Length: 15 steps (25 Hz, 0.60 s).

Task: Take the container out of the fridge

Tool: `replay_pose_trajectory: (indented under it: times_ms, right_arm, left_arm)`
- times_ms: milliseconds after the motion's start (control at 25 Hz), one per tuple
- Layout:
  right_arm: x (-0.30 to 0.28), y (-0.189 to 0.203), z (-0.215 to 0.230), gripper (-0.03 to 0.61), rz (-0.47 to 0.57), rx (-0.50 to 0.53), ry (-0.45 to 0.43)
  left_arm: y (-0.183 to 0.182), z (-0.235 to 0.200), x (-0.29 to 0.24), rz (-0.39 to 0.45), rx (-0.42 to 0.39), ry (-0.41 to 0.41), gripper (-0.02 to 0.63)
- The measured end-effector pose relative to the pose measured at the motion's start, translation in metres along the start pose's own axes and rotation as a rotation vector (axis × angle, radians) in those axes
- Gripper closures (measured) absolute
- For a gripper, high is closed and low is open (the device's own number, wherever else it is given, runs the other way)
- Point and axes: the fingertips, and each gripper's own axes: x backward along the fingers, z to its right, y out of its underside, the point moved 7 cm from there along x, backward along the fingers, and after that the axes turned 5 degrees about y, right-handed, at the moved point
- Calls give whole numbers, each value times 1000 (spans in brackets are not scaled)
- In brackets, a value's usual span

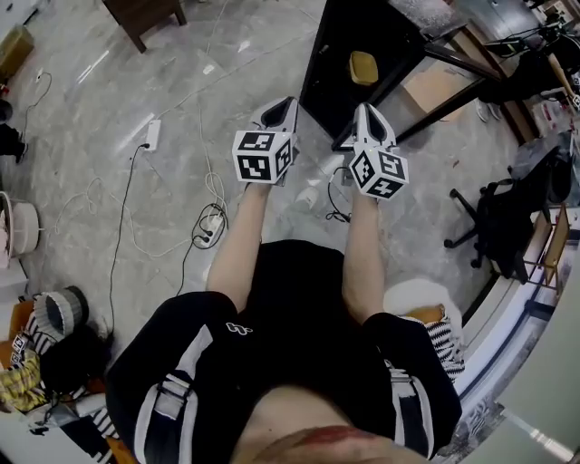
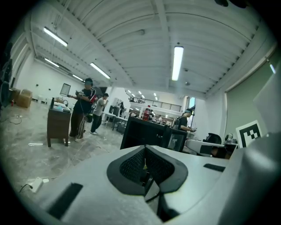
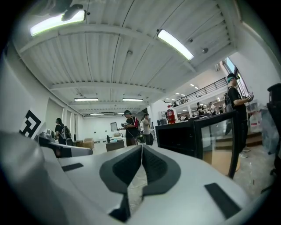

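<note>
A black fridge (image 1: 349,54) with a glass door stands on the floor ahead of me, with a yellow container (image 1: 363,66) showing in it. It also appears in the left gripper view as the fridge (image 2: 149,134) and in the right gripper view as the fridge (image 3: 193,136). My left gripper (image 1: 288,102) and right gripper (image 1: 362,110) are held side by side at arm's length, short of the fridge and touching nothing. The left gripper (image 2: 145,148) has its jaws pressed together and empty. On the right gripper (image 3: 142,146) the jaws are likewise closed on nothing.
Cables and a power strip (image 1: 152,134) lie on the marble floor to the left. A wooden table (image 1: 145,14) stands far left, an office chair (image 1: 494,217) to the right. Bags (image 1: 45,353) sit by my left leg. People (image 2: 83,112) stand in the distance.
</note>
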Motion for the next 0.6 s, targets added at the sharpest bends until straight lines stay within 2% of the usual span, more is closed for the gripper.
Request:
replay_pose_trajectory:
  times_ms: [160, 400, 600]
  right_arm:
    - [-60, 0, 26, 566, -19, -12, -11]
    - [-156, -3, 85, 566, -56, 23, -1]
    - [-203, -3, 123, 566, -95, 52, 7]
  left_arm:
    - [-7, -11, -68, -41, -3, -8, 604]
    - [-20, -24, -184, -95, -27, -4, 604]
    - [-22, -35, -245, -115, 1, -7, 604]
